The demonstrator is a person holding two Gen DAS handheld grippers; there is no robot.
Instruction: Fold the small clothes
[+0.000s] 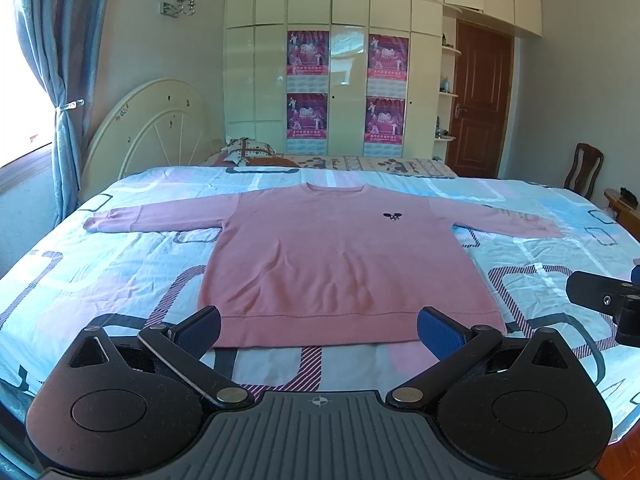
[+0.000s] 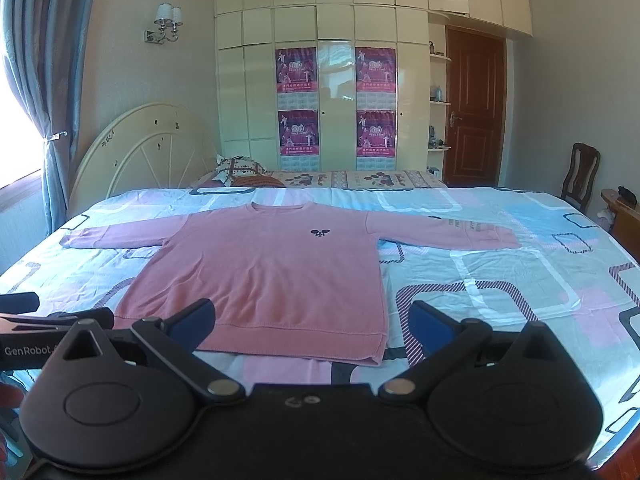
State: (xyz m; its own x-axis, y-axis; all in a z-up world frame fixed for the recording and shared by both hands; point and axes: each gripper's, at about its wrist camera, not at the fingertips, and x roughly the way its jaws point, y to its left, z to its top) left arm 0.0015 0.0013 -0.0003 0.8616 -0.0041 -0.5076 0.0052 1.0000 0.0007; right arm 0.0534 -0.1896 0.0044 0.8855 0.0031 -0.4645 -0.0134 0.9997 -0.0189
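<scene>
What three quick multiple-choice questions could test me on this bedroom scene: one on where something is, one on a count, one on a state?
1. Where does the sweater lie?
A. on the chair
B. flat on the bed
C. on the floor

2. How many posters hang on the wardrobe?
A. two
B. four
C. six

3. How are the left gripper and right gripper?
A. both open, empty
B. both shut on the sweater
C. one open, one shut

Answers:
1 B, it is spread on the sheet, sleeves out.
2 B, two pairs, one above the other.
3 A, fingers stand apart short of the hem.
</scene>
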